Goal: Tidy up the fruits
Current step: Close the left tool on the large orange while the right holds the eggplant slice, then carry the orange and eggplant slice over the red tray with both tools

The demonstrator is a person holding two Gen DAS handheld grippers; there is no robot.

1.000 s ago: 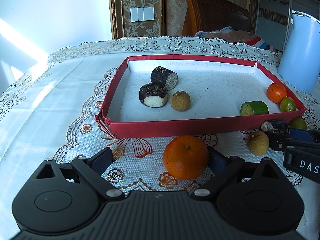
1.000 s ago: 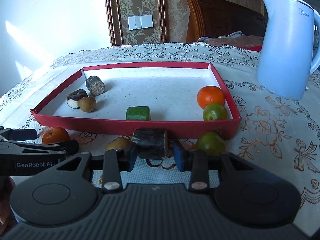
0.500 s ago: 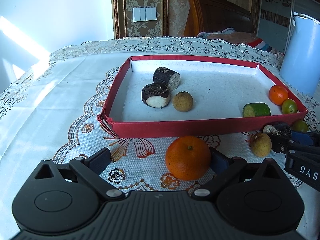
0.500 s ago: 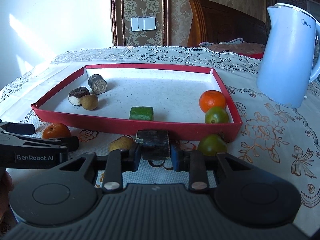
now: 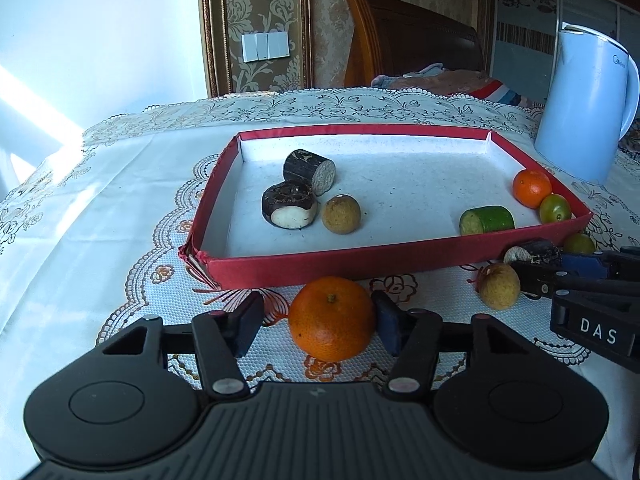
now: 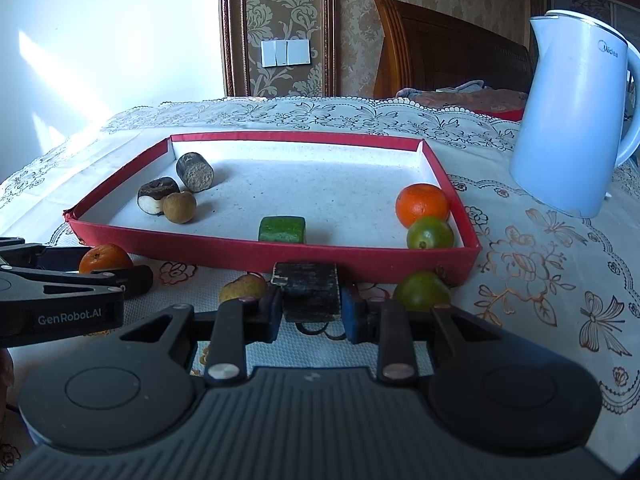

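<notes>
The left gripper (image 5: 316,326), jaws closing, brackets a dimpled round orange (image 5: 331,318) on lace cloth (image 5: 132,280); only its right pad touches. The right gripper (image 6: 311,312) pinches a dark, rough cylinder chunk (image 6: 310,294), just before the red tray's (image 6: 360,258) wall.

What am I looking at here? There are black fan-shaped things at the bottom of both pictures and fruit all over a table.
No robot: a person holds a two-finger gripper in each hand, each carrying a camera looking along its fingers. One picture is from the left gripper, whose jaws are closing around an orange on the lace tablecloth. The other is from the right gripper, shut on a dark cut piece. Ahead sits a red tray holding more dark pieces, a brown round fruit, a green chunk, an orange and a green fruit. Two loose fruits lie before the tray; a white kettle stands behind it.
</notes>
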